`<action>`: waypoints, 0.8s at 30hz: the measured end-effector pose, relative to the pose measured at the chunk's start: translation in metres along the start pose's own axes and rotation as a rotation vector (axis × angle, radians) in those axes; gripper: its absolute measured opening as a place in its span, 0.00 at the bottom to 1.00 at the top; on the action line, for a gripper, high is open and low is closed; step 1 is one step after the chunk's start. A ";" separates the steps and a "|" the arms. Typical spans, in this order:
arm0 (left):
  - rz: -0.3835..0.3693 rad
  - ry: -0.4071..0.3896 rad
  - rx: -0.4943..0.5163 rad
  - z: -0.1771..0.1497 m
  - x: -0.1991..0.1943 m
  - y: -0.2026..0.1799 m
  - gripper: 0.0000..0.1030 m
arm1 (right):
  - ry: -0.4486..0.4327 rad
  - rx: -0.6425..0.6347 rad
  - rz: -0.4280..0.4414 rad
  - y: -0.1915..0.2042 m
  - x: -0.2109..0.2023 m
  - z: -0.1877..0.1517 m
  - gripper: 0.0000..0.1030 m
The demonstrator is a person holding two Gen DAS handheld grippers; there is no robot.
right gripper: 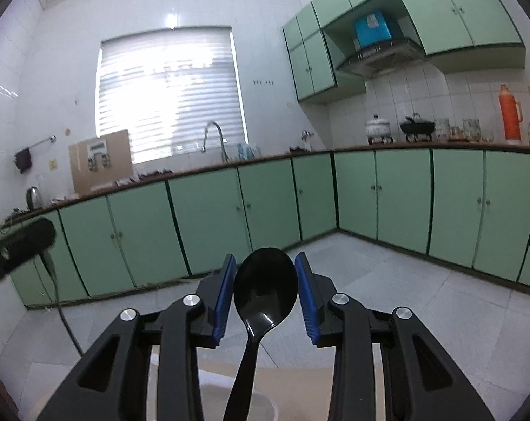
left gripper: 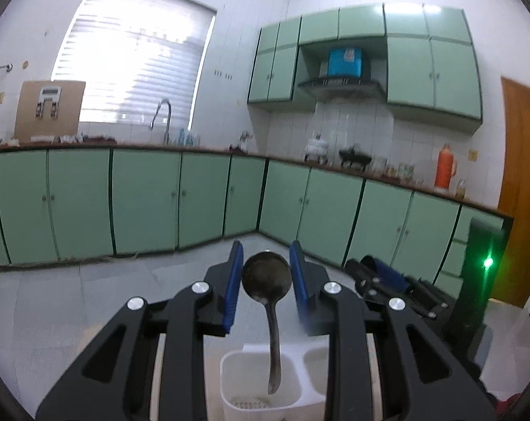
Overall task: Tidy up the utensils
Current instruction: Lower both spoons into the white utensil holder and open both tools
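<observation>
The left gripper [left gripper: 266,273] pinches a dark, stiff metal ladle [left gripper: 267,277] by its slick bowl, handle above the white plastic caddy [left gripper: 237,375]; the right gripper [right gripper: 265,291] pinches a light black plastic spoon [right gripper: 265,289] likewise

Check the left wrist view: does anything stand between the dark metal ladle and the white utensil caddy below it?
Nothing visible does. The dark metal ladle, bowl up between the left gripper pads, hangs with its handle tip already inside the white utensil caddy, whose left compartment is open.
</observation>
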State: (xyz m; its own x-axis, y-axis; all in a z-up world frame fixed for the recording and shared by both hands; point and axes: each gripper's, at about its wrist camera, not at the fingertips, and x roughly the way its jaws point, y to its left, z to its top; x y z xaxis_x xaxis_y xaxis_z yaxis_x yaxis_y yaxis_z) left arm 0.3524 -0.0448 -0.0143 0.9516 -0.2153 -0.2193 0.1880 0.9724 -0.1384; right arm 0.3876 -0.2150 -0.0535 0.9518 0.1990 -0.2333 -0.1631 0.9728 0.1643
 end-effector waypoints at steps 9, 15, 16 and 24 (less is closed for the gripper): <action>0.013 0.119 -0.008 -0.042 0.022 0.023 0.26 | 0.090 0.009 0.071 -0.005 -0.003 -0.034 0.34; 0.023 0.128 -0.004 -0.053 0.012 0.029 0.31 | 0.123 0.007 0.086 -0.007 -0.015 -0.047 0.36; 0.025 0.125 -0.002 -0.053 0.009 0.030 0.33 | 0.126 0.014 0.086 -0.009 -0.019 -0.046 0.38; 0.063 0.119 0.019 -0.060 -0.050 0.030 0.64 | 0.164 0.045 0.039 -0.020 -0.081 -0.058 0.64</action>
State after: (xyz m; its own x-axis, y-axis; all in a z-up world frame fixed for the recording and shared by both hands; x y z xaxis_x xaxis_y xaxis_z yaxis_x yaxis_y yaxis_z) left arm 0.2961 -0.0103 -0.0653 0.9264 -0.1618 -0.3401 0.1346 0.9856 -0.1024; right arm 0.2991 -0.2438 -0.0938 0.8893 0.2565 -0.3786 -0.1834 0.9585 0.2185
